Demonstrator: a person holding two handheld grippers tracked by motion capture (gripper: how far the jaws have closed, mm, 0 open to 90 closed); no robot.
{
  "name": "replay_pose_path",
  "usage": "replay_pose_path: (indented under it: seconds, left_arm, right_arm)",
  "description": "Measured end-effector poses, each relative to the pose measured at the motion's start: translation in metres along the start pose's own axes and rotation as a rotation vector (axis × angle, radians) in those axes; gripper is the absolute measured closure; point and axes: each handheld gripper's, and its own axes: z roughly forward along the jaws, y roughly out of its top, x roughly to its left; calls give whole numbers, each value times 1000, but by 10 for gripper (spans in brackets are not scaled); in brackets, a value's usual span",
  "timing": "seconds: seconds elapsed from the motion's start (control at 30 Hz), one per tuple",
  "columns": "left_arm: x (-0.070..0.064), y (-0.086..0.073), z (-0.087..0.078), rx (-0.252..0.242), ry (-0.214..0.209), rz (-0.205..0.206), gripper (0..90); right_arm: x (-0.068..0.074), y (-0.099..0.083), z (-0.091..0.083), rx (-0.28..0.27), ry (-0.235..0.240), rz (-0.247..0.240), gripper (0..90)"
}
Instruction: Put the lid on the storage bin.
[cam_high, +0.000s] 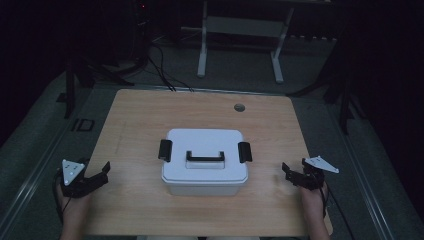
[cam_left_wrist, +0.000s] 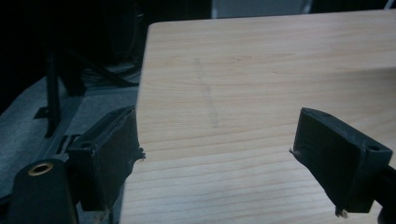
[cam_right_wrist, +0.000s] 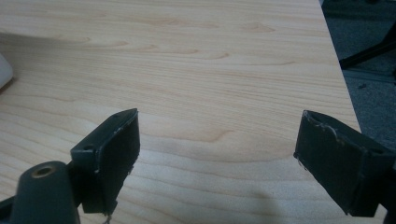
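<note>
High view: white box (cam_high: 204, 161) sits mid tabletop (cam_high: 140, 115), so left gripper (cam_high: 98, 176) and right gripper (cam_high: 291, 172), both wide open and empty, can reach it.

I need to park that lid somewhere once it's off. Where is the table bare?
Bare wood lies behind the white box up to the round hole, and on both sides between the box and each open gripper, left and right. The front strip is narrowest.
</note>
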Motion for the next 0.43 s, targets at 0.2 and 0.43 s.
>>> replay_pose_path:
  seconds: [0.2, 0.43]
  left_arm:
    - [-5, 0, 2, -2, 44, 8, 144]
    - [-8, -1, 4, 6, 42, 24, 144]
  right_arm:
    - [-2, 1, -1, -10, -6, 18, 136]
    - [-3, 0, -1, -9, -7, 24, 135]
